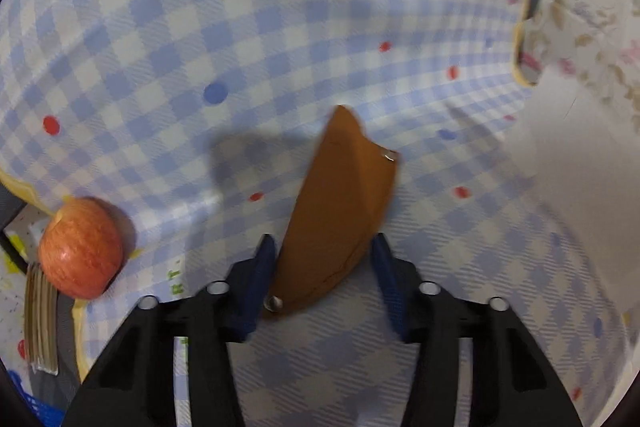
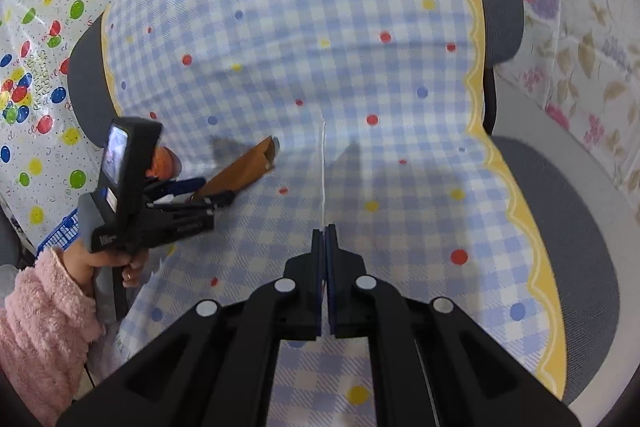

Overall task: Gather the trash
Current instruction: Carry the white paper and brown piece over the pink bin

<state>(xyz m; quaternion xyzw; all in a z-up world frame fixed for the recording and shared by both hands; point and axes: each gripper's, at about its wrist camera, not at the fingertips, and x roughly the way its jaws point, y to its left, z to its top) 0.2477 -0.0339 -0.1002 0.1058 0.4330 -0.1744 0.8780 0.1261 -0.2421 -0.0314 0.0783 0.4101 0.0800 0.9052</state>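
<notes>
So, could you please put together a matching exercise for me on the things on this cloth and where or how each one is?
Things:
1. apple
2. brown pouch
3. right claw
4. tablecloth

Descriptions:
A. blue-and-white checks with coloured dots
B. shut on a thin white sheet
C. at the cloth's yellow edge
D. between the fingers of the left claw

Pairs: 1-C, 2-D, 3-B, 4-A
</notes>
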